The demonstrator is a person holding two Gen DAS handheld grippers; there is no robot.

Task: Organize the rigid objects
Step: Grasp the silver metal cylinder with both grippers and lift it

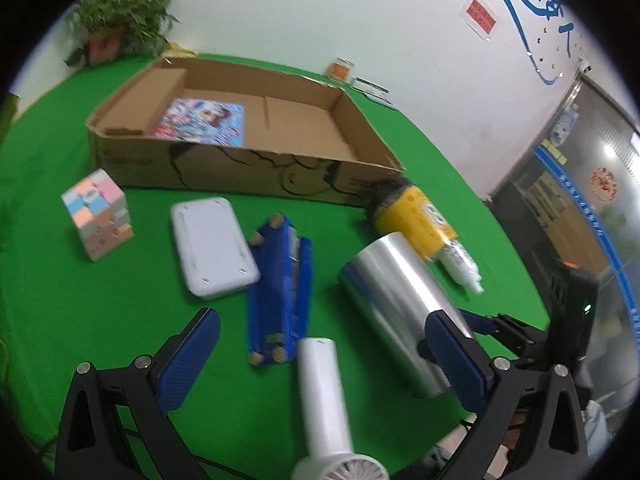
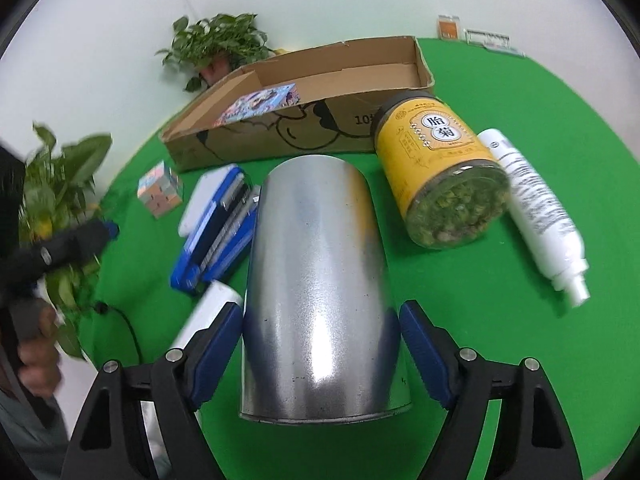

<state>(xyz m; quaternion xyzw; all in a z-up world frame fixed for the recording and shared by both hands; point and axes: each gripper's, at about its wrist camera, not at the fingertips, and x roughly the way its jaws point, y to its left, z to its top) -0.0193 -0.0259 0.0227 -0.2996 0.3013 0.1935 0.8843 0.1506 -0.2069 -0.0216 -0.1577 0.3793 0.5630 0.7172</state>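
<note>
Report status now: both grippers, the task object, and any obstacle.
Right gripper open, straddling lying silver metal can. Left gripper open above white handheld fan. Open cardboard box beyond; yellow-labelled jar beside can.

The left wrist camera looks forward and downward from the near edge of the green cloth table (image 1: 80,300), toward the open brown cardboard box (image 1: 256,168) and white wall behind. The right wrist camera faces similarly but sits very close over the lying shiny silver metal cylinder (image 2: 320,280). Both views share the cylinder, box, pastel puzzle cube (image 1: 98,214) and yellow-labelled jar (image 2: 436,168).
</note>
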